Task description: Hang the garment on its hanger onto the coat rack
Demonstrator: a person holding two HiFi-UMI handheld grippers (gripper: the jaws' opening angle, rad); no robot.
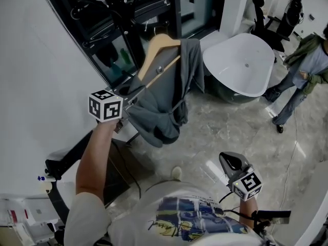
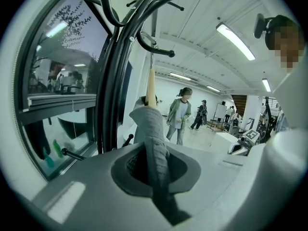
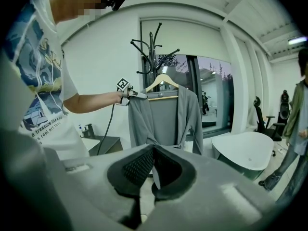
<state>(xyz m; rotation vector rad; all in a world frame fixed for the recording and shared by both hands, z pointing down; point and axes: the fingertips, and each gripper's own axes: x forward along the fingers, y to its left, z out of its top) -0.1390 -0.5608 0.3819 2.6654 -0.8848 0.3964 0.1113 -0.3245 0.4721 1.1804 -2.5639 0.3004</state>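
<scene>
A grey garment hangs on a wooden hanger beside the black coat rack. My left gripper is shut on the garment's fabric near one end of the hanger. In the left gripper view the cloth runs between the closed jaws, and the hanger rises behind it. Its thin hook reaches a curved arm of the rack; whether it rests on the arm I cannot tell. My right gripper hangs low at the right, shut and empty. Its view shows the garment from the front.
A white tub stands on the marble floor right of the rack. A person stands at the far right, near office chairs. A dark window is behind the rack, a white wall and a black desk to the left.
</scene>
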